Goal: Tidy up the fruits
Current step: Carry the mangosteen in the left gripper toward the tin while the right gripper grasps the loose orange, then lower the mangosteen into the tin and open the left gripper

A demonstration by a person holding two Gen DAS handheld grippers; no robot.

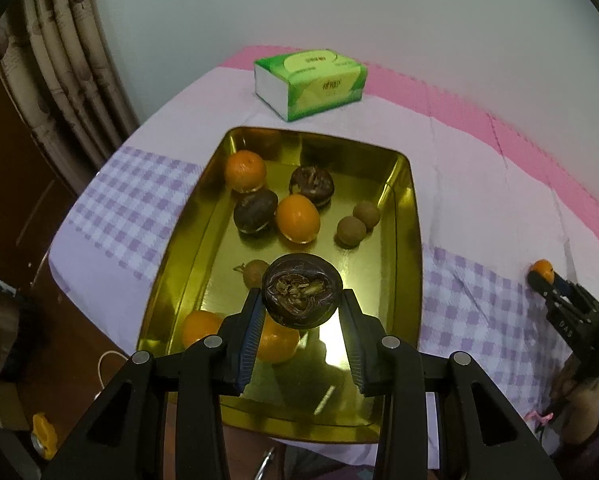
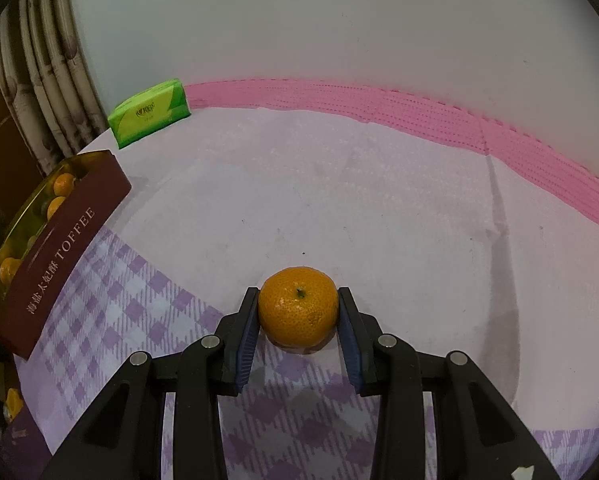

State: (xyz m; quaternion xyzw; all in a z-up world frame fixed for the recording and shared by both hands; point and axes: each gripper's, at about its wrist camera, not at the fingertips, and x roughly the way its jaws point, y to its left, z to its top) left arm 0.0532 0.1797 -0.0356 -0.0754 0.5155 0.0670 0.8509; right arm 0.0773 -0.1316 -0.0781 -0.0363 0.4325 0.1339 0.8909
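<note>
In the left wrist view my left gripper (image 1: 301,300) is shut on a dark purple fruit (image 1: 302,294) and holds it above the near part of a gold tray (image 1: 403,248). The tray holds several oranges (image 1: 298,218), two more dark fruits (image 1: 311,186) and small brown fruits (image 1: 351,230). In the right wrist view my right gripper (image 2: 298,308) is shut on an orange (image 2: 298,306) that sits on the tablecloth. That gripper and orange (image 1: 542,268) also show at the right edge of the left wrist view.
A green tissue box (image 1: 310,82) stands behind the tray; it also shows in the right wrist view (image 2: 149,118). The tray's maroon side (image 2: 59,256) reads TOFFEE. A pink mat (image 2: 419,116) borders the wall. The table edge drops off at the left.
</note>
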